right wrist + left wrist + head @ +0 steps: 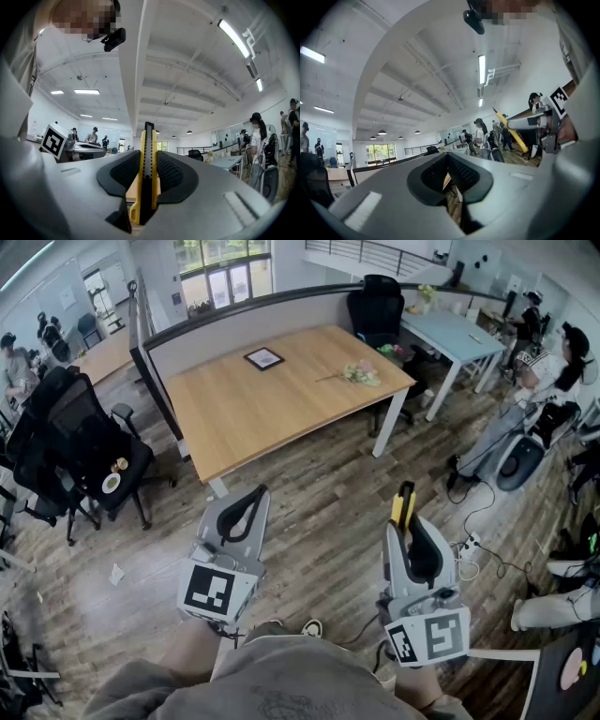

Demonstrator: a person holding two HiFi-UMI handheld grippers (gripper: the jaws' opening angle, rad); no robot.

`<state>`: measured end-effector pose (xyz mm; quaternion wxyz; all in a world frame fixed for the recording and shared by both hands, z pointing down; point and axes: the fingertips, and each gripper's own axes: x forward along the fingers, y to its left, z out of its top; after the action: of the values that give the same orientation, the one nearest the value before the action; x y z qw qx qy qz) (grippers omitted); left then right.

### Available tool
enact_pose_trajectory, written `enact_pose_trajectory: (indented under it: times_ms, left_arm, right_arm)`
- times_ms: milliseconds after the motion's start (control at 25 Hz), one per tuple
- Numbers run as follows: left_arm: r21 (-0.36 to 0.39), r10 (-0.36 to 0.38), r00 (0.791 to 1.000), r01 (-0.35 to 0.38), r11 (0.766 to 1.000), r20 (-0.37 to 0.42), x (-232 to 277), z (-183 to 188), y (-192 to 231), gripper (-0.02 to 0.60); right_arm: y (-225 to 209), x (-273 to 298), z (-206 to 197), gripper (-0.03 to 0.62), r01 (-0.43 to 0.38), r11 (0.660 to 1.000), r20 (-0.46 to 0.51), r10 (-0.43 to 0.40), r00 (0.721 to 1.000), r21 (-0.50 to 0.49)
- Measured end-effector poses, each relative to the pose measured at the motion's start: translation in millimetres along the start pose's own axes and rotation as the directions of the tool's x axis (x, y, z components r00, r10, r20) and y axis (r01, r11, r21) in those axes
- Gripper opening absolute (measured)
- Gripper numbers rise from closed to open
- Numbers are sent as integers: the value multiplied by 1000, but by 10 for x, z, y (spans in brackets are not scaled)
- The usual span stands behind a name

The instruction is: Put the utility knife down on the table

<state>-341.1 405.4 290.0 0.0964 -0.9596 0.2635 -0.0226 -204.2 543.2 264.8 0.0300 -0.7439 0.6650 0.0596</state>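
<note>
One knife point(146, 187), slim, yellow with black slider, sits pinched by the right hand-held gripper point(147, 161); the left hand-held gripper point(449, 165) is pressed together.

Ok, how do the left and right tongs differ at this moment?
The right tongs are clamped on a yellow utility knife that sticks out past their tips; the left tongs hold nothing. The left tongs' tips look drawn together; the knife keeps the right tongs' tips apart. Both are grey and sit above the floor, short of the wooden table.
</note>
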Motion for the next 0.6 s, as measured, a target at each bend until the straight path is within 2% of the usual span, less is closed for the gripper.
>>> enact_pose_trajectory:
  times_ms: [440, 600]
  left_arm:
    - [12, -19, 1000, 19, 1000, -16, 108, -27, -40, 2]
    - [33, -2, 1000, 3, 999, -13, 90, -14, -93, 2]
  right_arm:
    - [-102, 56, -83, 123, 9, 1000, -19, -9, 1000, 1]
    - [-126, 2, -129, 123, 0, 1000, -28, 0, 1000, -1]
